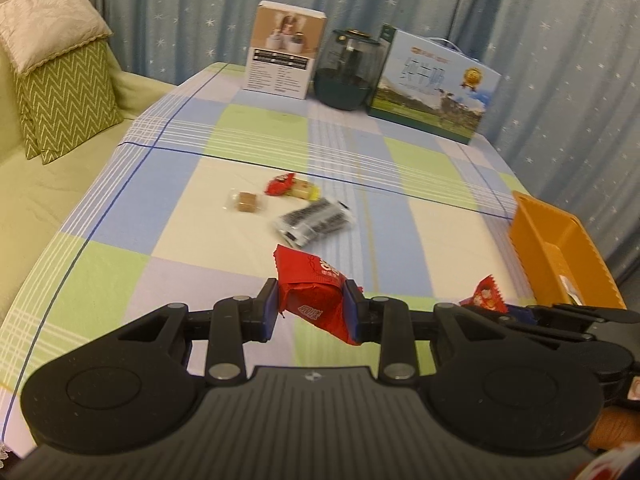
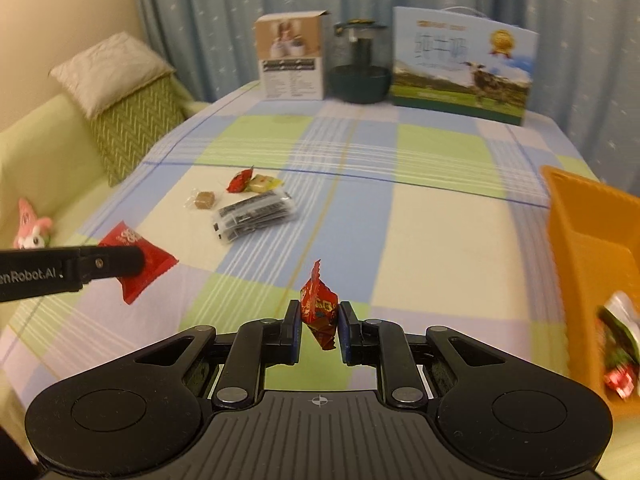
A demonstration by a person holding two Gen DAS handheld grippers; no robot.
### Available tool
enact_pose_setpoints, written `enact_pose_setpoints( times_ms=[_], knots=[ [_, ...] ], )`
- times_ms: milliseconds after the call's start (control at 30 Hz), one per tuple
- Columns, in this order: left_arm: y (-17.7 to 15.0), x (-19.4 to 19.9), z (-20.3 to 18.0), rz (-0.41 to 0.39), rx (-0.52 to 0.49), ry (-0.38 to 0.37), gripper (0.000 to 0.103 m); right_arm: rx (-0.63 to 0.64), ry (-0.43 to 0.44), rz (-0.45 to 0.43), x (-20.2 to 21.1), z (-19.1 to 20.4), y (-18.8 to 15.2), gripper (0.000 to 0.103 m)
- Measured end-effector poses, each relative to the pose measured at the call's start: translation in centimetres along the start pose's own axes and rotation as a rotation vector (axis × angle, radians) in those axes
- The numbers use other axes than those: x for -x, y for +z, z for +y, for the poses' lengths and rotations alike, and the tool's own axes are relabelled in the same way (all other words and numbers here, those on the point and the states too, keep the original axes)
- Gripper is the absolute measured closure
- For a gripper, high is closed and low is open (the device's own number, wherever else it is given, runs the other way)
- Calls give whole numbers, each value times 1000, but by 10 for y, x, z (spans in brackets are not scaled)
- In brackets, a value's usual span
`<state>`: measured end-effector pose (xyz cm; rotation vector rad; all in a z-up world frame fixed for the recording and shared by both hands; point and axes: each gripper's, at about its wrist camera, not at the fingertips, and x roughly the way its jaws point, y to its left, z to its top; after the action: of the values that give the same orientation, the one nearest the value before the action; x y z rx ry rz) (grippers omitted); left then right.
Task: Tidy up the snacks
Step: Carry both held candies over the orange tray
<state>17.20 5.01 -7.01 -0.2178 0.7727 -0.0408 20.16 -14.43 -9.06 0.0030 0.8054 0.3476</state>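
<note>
Left claw (image 1: 311,312): closed on a red snack packet (image 1: 316,292), held above the checked counter (image 1: 200,236).
Right claw (image 2: 319,326): pinched tight on a small red candy (image 2: 319,308), also lifted clear.
Orange bin (image 2: 592,248): at 3 o'clock on the counter's edge, with wrapped snacks inside.
Loose snacks at 11 o'clock from the right claw: black-and-white pack (image 2: 254,216), brown caramel (image 2: 203,200), red candy (image 2: 240,181) touching a yellow one (image 2: 264,184).
Far edge, 12 o'clock: two boxes flanking a dark jar (image 2: 360,68).
</note>
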Motion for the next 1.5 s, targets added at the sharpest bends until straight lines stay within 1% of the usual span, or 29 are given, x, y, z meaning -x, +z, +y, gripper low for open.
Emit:
enact_pose_setpoints(
  times_ms=[100, 267, 433, 633, 800, 1033, 1333, 1500],
  knots=[
    [-3, 11, -13, 2, -23, -13, 73, -42, -14, -18, 25, -11, -2, 84],
    [-3, 27, -37, -1, -60, -40, 73, -77, -68, -49, 62, -29, -4, 84],
    [0, 37, -67, -8, -107, -89, 73, -127, -128, -75, 93, -55, -6, 84],
    [2, 40, -112, -4, -173, -160, 73, -198, -192, -91, 124, -91, -12, 84],
    [2, 37, -145, 5, -213, -220, 73, -233, -241, -94, 142, -117, -20, 84],
    [-2, 32, -187, 22, -269, -278, 73, -280, -287, -106, 161, -148, -31, 84],
    [-2, 18, -230, 44, -312, -347, 73, -303, -320, -110, 169, -173, -36, 84],
    [-2, 8, -251, 58, -338, -372, 73, -302, -330, -116, 168, -187, -32, 84]
  ],
)
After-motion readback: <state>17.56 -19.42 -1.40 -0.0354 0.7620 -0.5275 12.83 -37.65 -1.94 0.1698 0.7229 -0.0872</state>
